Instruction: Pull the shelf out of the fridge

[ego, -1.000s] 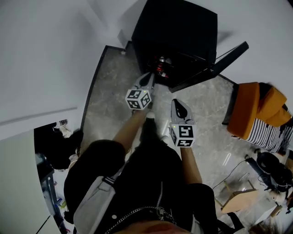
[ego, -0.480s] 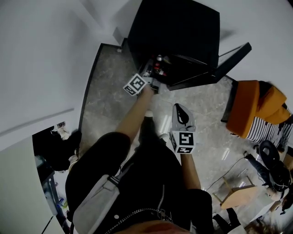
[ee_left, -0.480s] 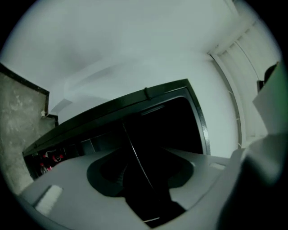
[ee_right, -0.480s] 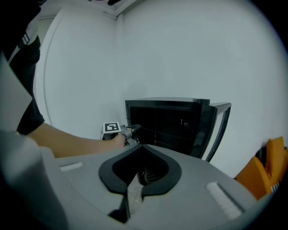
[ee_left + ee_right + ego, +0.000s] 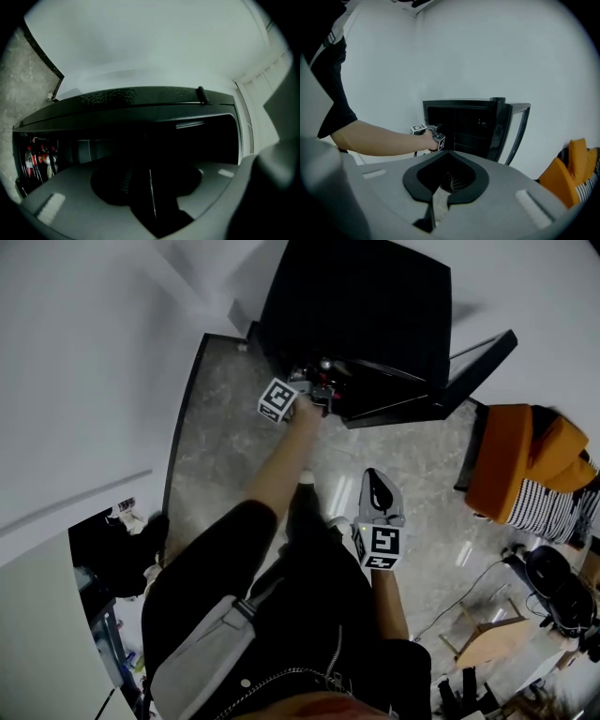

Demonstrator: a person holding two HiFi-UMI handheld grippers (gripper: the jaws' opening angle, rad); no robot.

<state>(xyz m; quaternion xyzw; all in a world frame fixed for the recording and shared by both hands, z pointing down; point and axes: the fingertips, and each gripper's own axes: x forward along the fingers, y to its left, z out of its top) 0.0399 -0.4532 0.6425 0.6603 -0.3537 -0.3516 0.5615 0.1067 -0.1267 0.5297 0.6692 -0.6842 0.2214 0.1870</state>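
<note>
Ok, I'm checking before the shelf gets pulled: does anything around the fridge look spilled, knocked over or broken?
Nothing stands out. The fridge has its door swung open, the bottles inside stand upright, and the floor in front shows no spill. The left gripper is at the opening.

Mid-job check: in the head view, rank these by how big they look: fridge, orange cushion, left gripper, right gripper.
1. fridge
2. orange cushion
3. right gripper
4. left gripper; it looks smaller than the right one, but it is reaching farther from the camera, so that may explain the difference.
</note>
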